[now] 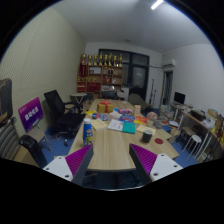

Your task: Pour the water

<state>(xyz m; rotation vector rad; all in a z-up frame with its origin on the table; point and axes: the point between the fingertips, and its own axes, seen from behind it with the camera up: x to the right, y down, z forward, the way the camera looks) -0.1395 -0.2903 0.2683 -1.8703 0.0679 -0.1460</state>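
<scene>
My gripper (111, 163) is held high over the near end of a long wooden table (110, 140). Its purple pads (78, 160) stand wide apart and nothing lies between the fingers, so it is open. A bottle with a blue label (88, 132) stands on the table ahead of the left finger. Farther along, the table's middle holds a clutter of small items (128, 122) that are too small to name, with a dark cup-like object (146, 136) to the right.
Black office chairs (62, 112) stand along the table's left side, and a purple sign (31, 113) sits by the left wall. A shelf with orange and red items (101, 72) lines the back wall. Desks with a monitor (180, 100) stand at right.
</scene>
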